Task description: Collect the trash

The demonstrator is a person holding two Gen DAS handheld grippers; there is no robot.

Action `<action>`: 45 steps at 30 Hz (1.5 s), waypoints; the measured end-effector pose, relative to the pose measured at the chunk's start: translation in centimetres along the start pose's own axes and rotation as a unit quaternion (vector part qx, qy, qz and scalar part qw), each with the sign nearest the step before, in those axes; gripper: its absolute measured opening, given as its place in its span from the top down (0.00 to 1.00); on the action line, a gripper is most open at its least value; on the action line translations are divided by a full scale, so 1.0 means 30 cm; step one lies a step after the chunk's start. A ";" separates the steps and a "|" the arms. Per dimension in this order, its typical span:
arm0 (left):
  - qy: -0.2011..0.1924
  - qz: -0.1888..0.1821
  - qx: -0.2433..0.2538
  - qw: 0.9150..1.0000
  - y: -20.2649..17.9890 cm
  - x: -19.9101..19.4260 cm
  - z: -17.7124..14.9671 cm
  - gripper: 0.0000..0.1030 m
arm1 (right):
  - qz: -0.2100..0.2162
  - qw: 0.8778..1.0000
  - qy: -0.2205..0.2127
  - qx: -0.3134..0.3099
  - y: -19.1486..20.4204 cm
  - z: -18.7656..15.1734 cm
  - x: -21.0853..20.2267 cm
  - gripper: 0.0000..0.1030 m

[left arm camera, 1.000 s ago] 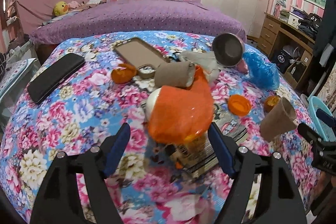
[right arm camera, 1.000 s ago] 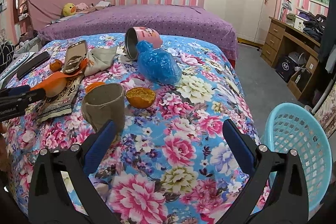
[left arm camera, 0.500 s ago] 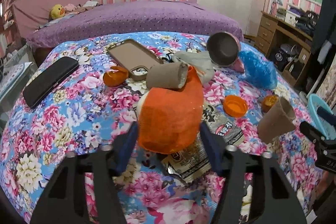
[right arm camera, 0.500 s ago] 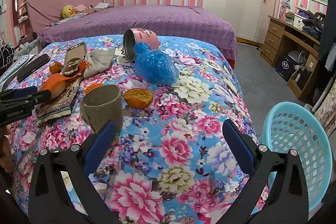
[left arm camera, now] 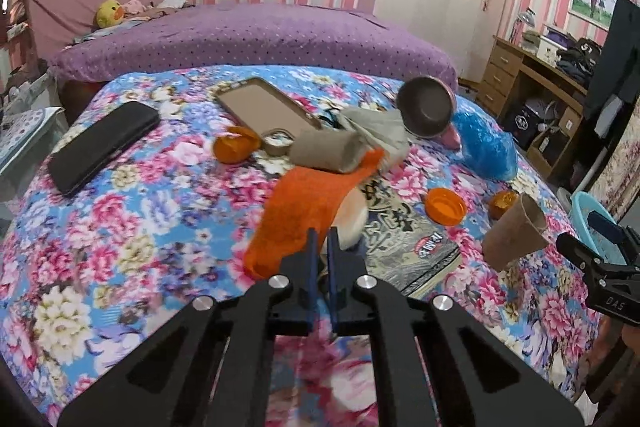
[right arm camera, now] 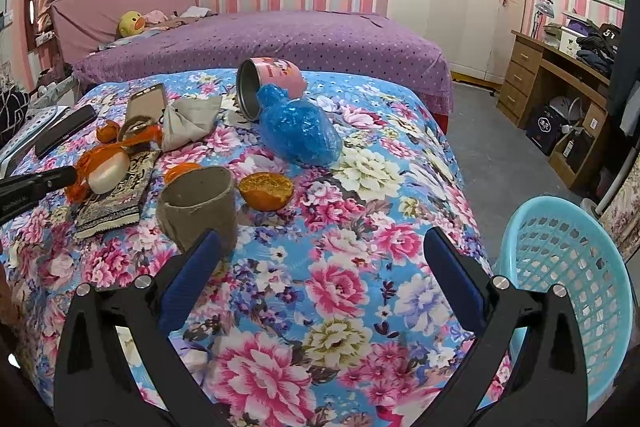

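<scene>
Orange bag (left arm camera: 304,211) | pinched by left tool (left arm camera: 320,247) | right tool (right arm camera: 320,267) agape

left gripper (left arm camera: 320,243) angled downward, jaws nearly shut, pinching orange material at 12 o'clock. right gripper (right arm camera: 320,271) angled downward, jaws spread wide, empty.
</scene>
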State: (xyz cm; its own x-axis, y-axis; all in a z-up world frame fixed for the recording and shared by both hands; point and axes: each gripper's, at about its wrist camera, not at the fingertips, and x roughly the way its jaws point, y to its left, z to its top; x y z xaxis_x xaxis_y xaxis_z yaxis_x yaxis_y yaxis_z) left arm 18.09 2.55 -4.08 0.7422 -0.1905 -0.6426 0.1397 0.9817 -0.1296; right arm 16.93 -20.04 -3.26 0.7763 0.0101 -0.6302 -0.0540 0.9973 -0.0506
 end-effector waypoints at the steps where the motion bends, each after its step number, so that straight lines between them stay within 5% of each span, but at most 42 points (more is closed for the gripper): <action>1: -0.002 0.002 -0.001 1.000 0.008 -0.011 -0.001 0.95 | 0.003 1.000 -0.001 -0.002 0.005 0.000 -0.002 0.04; 17: -0.012 0.011 -0.024 1.000 0.107 -0.089 -0.022 0.95 | 0.052 0.998 0.005 -0.038 0.180 0.046 0.054 0.08; 24: -0.010 0.020 -0.018 1.000 0.096 -0.078 -0.022 0.96 | 0.083 0.996 0.030 -0.032 0.207 0.057 0.117 0.57; 45: -0.039 -0.004 -0.014 0.999 -0.042 -0.162 0.003 0.96 | 0.074 0.997 -0.014 -0.019 0.059 0.047 0.004 0.60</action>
State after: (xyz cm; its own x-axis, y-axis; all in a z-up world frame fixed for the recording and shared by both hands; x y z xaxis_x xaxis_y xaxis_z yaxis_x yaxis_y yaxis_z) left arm 14.36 2.25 -0.71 0.7899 -0.1956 -0.5811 0.1276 0.9794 -0.1563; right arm 17.80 -18.17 -2.34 0.7752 0.1590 -0.6114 -0.1923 0.9813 0.0114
